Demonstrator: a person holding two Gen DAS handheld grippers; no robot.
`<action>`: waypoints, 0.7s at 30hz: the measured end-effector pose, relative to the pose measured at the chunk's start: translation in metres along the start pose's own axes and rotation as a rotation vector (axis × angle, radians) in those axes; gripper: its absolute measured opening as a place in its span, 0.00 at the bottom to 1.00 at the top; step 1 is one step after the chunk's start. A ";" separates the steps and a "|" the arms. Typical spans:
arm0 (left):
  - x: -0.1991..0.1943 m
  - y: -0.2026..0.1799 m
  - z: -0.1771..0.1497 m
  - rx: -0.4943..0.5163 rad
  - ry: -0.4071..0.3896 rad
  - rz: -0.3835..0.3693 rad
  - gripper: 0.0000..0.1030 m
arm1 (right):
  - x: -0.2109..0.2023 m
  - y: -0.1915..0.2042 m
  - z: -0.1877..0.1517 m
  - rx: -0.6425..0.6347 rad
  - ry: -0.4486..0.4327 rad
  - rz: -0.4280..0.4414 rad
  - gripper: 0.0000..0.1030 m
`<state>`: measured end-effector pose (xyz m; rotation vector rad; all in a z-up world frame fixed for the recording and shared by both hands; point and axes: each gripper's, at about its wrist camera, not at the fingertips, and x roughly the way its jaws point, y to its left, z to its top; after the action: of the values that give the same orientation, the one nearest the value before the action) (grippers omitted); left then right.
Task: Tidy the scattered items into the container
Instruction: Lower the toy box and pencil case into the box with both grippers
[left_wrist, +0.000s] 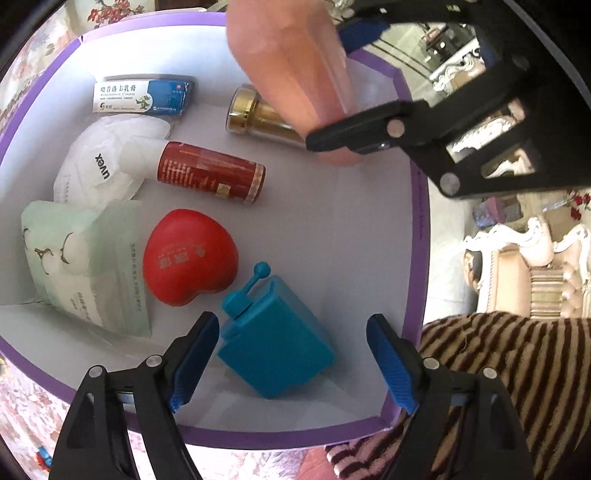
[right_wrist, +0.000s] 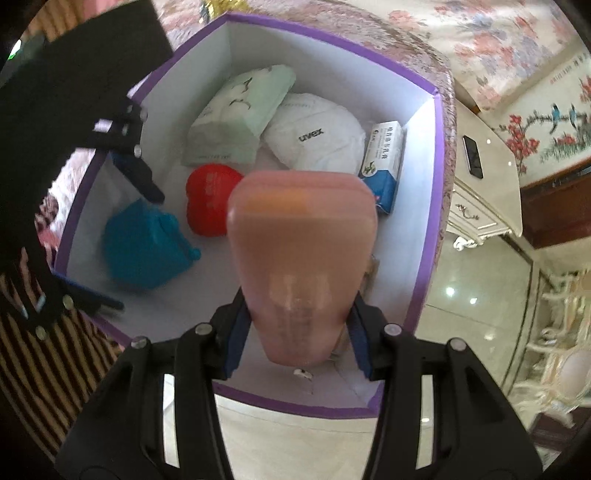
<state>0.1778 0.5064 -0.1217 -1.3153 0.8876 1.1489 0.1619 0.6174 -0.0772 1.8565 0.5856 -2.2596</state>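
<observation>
Right gripper (right_wrist: 299, 339) clamps a pink bottle (right_wrist: 301, 254) low over the purple-rimmed box (right_wrist: 428, 236); lower it into the bare corner before letting go. Left gripper (left_wrist: 291, 360) hangs spread and empty above the teal dispenser (left_wrist: 275, 339) lying inside. Only the left view shows the gold-capped jar (left_wrist: 255, 112) and red bottle (left_wrist: 210, 171).
</observation>
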 end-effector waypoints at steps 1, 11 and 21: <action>0.000 -0.001 -0.001 0.003 0.002 0.016 0.80 | 0.001 0.001 0.000 -0.019 0.015 -0.001 0.50; -0.024 0.029 -0.015 -0.127 -0.097 0.117 0.81 | 0.005 0.004 0.004 -0.176 0.146 0.049 0.49; -0.065 0.041 -0.002 -0.269 -0.271 0.125 0.82 | 0.012 0.025 0.016 -0.405 0.264 0.160 0.50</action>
<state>0.1231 0.4925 -0.0697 -1.2906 0.6382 1.5458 0.1539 0.5900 -0.0908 1.9175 0.8285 -1.6579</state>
